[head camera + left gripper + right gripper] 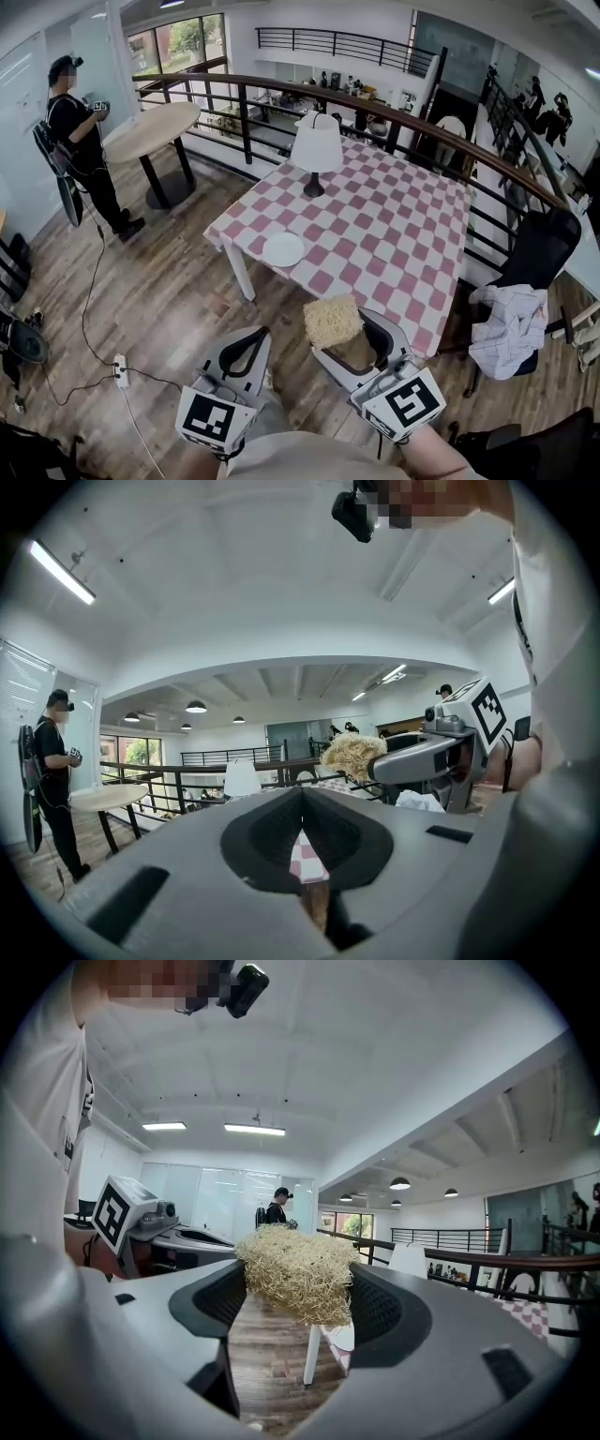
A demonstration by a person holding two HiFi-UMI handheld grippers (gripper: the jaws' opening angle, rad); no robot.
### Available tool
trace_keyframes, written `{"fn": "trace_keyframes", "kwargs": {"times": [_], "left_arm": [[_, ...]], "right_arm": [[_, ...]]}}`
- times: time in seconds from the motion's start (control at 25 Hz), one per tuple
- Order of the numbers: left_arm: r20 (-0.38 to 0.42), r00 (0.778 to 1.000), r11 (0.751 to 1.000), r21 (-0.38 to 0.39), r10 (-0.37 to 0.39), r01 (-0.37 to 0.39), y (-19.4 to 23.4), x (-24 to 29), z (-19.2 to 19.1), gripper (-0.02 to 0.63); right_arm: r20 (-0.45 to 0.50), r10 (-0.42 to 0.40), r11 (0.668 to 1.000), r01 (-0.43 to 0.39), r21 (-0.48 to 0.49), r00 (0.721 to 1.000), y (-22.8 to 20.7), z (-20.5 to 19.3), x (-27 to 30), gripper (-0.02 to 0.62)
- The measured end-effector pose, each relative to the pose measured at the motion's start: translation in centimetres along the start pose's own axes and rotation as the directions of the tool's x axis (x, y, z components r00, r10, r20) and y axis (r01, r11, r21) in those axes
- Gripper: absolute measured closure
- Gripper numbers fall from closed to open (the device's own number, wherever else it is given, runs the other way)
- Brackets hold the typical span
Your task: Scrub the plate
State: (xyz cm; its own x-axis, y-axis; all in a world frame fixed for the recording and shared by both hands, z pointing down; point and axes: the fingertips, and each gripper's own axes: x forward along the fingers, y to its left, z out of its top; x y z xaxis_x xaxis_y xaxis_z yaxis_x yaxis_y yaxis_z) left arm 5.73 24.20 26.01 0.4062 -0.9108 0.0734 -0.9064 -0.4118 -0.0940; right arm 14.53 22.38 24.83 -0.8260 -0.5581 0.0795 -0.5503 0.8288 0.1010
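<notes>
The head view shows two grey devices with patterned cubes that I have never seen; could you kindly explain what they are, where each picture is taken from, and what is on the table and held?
They are hand-held two-jaw grippers; a person carries one in each hand. The head view comes from a camera on the person's head, looking down; the other two come from cameras riding on each gripper, looking along its jaws. The right gripper is clamped on a straw-coloured fibrous scrubber. The left gripper has its jaws together with nothing between. Ahead stands a table with a checked cloth, bearing a white plate and a lamp.
</notes>
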Motion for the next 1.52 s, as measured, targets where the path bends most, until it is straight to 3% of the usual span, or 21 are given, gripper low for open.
{"fn": "trace_keyframes", "kwargs": {"times": [0.44,0.96,1.2,1.52], "left_arm": [[-0.032,0.999,1.0,0.0,0.03,-0.03,13.2,6.1,0.0,0.592],[-0.027,0.998,0.997,-0.045,-0.056,0.055,28.1,15.4,0.0,0.592],[-0.016,0.998,0.996,-0.077,-0.056,0.054,31.0,17.5,-1.0,0.592],[-0.078,0.996,0.994,-0.096,-0.053,0.045,31.2,20.5,-2.9,0.592]], "right_arm": [[-0.048,-0.001,1.0,0.001,0.001,0.999,-4.6,0.7,13.6,0.264],[-0.071,-0.1,0.994,0.097,-0.04,0.992,-10.8,3.5,29.2,0.264],[-0.078,-0.132,0.991,0.131,-0.018,0.988,-12.6,2.9,31.7,0.264],[-0.102,-0.087,0.995,0.091,0.029,0.991,-15.3,0.4,33.5,0.264]]}}
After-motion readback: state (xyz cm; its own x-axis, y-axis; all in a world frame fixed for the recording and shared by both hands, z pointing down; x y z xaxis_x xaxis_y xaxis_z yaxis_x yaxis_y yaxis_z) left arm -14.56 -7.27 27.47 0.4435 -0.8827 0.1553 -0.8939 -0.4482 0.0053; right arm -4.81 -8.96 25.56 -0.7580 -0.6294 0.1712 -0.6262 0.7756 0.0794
